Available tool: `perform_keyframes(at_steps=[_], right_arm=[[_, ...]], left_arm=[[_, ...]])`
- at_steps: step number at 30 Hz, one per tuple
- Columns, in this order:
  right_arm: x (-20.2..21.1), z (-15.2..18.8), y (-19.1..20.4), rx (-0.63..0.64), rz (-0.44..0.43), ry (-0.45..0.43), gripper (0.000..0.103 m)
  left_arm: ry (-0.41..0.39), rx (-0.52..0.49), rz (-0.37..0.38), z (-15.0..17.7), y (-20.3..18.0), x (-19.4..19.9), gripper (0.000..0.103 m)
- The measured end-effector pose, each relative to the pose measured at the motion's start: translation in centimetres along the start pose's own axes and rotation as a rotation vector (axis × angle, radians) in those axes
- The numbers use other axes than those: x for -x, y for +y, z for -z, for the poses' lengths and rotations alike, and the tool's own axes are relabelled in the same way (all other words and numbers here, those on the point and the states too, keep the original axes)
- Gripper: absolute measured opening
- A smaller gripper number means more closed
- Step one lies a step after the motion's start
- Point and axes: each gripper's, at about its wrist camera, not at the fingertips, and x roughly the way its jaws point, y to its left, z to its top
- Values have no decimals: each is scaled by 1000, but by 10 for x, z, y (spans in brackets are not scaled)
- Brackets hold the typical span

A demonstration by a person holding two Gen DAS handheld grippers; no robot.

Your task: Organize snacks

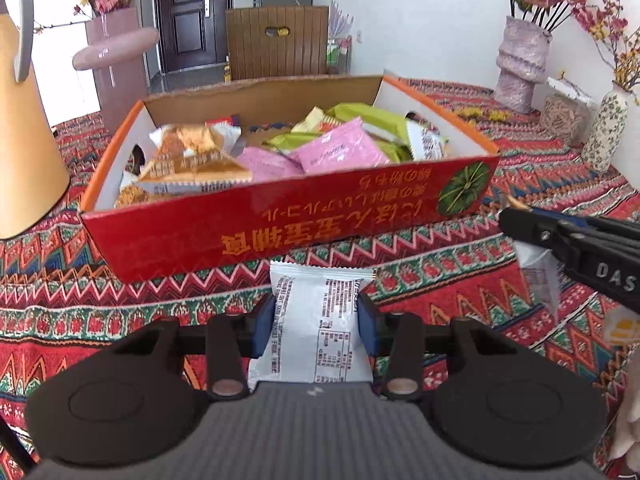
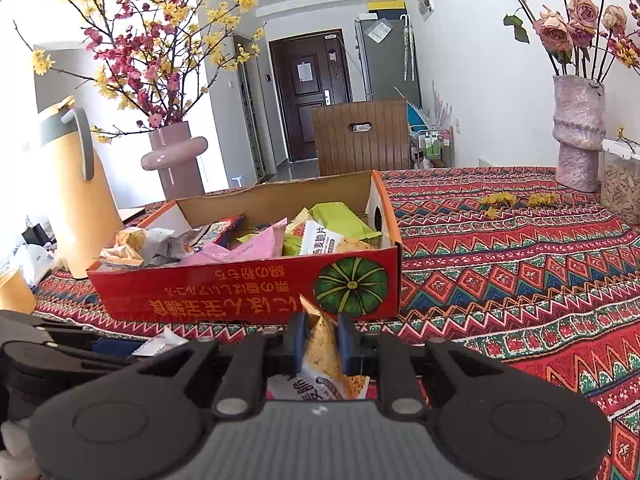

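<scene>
Snack packets [image 1: 340,148] fill red box [image 1: 280,228].

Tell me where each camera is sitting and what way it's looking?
Left wrist: sits on the left gripper, looks down its fingers at the red snack box; its pads squeeze a white packet; the right gripper pokes in at right.
Right wrist: sits on the right gripper, facing the box from its pumpkin-picture end; it pinches an orange packet.
Both show the box, patterned tablecloth, dark door.
</scene>
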Motion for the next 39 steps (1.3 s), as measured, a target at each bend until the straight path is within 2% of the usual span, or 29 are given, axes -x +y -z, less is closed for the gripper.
perform_keyframes(at_steps=[7,15,20,25,27,28,29,30,31,32,33,39], right_arm=[[8,-19,8,29,-15,-78,17],[-16,-66,25,78,-28,-157,17],[-50,-89,30,76,-19,-147,17],[-87,-96,33,76,-9,-93,18],[-98,-95,34,75,4,-66,21],[-101,-94,33,74,11,-60,24],[-102,-94,32,71,12,-57,39],[-102,-93,31,66,21,-62,64],[-100,-93,30,60,34,-72,79],[-96,-93,29,53,48,-90,99],[-92,-92,28,49,57,-106,103],[-71,-89,20,33,66,-95,103]], left_arm=[[-147,17,1,-26,-3,39,43],[-278,86,-83,-78,9,50,43],[-289,136,-144,-99,21,33,44],[-270,164,-194,-103,34,12,46],[-268,178,-206,-101,39,6,62],[-275,188,-219,-99,42,6,81],[-290,195,-236,-97,44,7,95],[-305,202,-250,-96,47,9,99],[-316,210,-256,-95,49,11,103],[-318,218,-258,-94,52,14,103],[-315,224,-255,-94,54,16,103],[-336,217,-269,-78,58,37,103]])
